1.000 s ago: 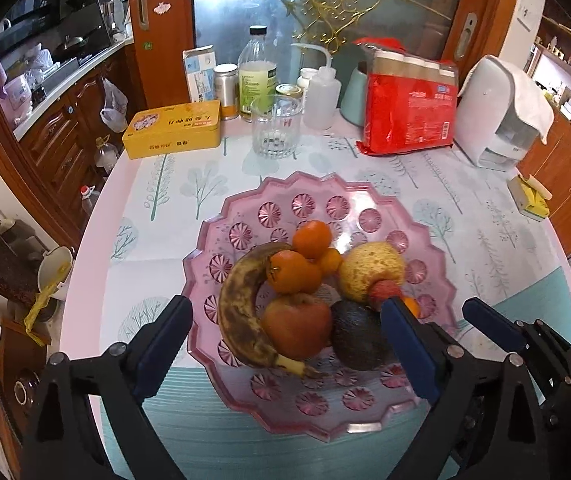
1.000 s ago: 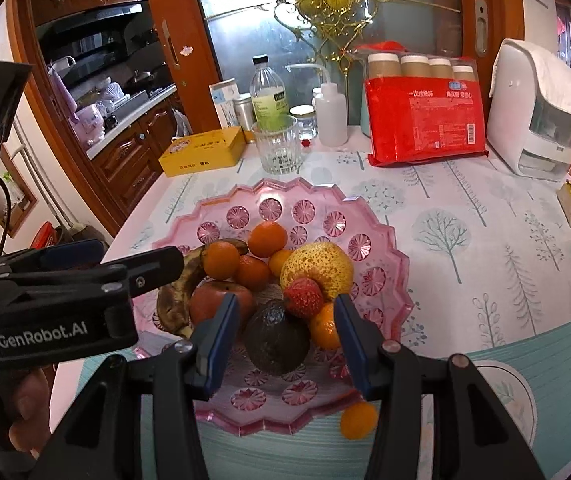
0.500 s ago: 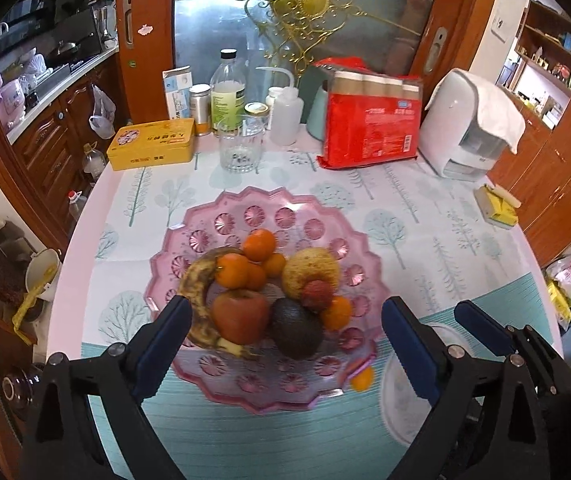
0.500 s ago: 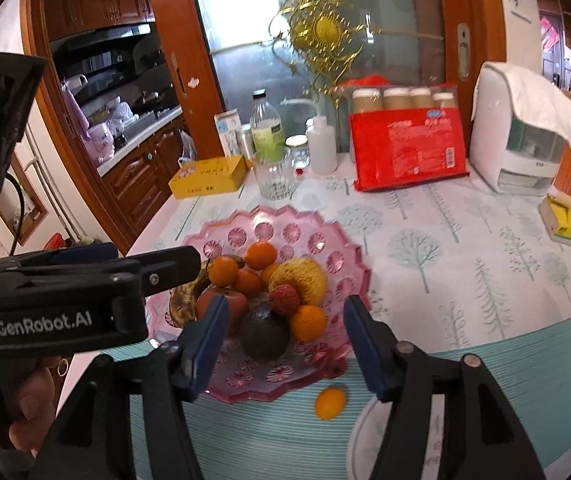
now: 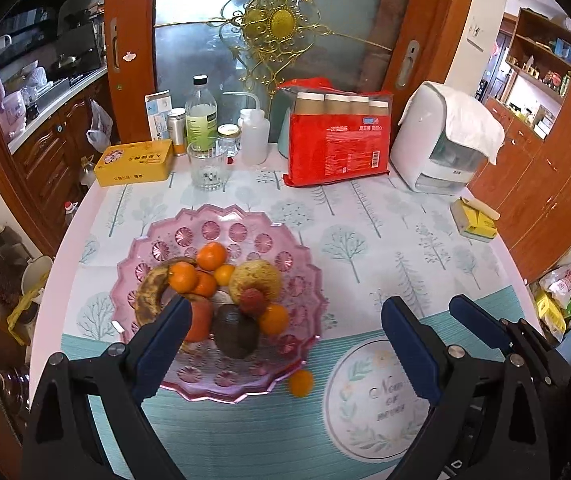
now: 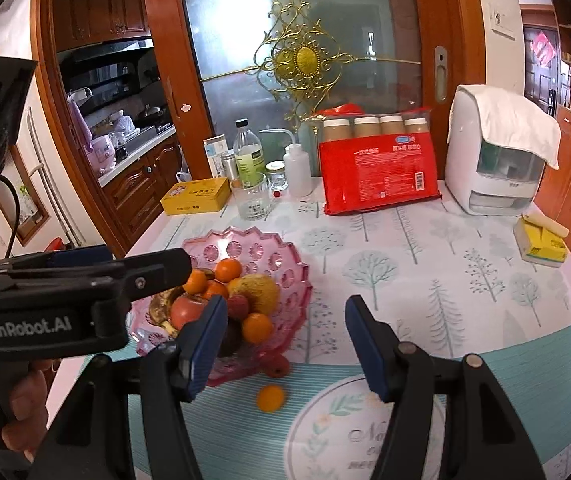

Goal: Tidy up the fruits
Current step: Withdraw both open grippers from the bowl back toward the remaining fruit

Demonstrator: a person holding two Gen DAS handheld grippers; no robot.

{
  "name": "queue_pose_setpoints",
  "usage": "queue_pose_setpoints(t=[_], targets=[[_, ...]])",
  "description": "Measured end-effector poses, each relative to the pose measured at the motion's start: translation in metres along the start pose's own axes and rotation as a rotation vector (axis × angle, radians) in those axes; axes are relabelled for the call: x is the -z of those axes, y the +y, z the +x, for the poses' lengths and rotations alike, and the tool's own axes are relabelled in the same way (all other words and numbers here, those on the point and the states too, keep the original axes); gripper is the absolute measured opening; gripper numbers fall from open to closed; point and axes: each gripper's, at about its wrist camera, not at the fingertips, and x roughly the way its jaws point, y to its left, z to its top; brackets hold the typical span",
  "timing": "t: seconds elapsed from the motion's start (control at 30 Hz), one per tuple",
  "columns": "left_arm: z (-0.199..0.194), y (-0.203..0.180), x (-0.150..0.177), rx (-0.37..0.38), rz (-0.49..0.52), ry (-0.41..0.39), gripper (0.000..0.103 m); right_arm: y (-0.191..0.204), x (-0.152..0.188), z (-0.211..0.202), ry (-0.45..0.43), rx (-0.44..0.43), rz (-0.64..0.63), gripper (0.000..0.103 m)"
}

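Note:
A pink glass plate holds a spotted banana, several oranges, a red fruit, a yellow fruit, a lychee and a dark avocado. One small orange lies on the cloth just in front of the plate. My left gripper hangs open above the plate's near edge, nothing between its fingers. My right gripper is open and empty too, above the small orange, with the left gripper's body beside it.
At the back stand a yellow tin, a drinking glass, bottles, a red pack of cups and a white appliance. A yellow pack lies at the right edge. The round table drops off at the left.
Both grippers have drawn back and risen away from the plate, so the fruit looks smaller. The right gripper's jaws have spread wider. The fruit has not moved.

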Motion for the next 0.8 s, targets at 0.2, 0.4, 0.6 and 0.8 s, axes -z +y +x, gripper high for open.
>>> queue_pose_setpoints(t=[0.2,0.4,0.6,0.8], targets=[[0.001,-0.020,0.011,-0.031,-0.026,-0.007,0.095,-0.021,0.000,-0.001,0.007,-0.016,-0.033,0.062],[0.005,-0.029,0.030,-0.061,-0.074,-0.015,0.095,-0.038,0.002,0.006,0.029,-0.051,-0.080,0.062],[0.016,-0.027,0.058,-0.093,-0.149,0.000,0.095,-0.056,0.010,0.023,0.067,-0.089,-0.154,0.062],[0.030,-0.021,0.089,-0.155,-0.199,0.021,0.095,-0.072,0.017,0.041,0.104,-0.133,-0.184,0.062]])
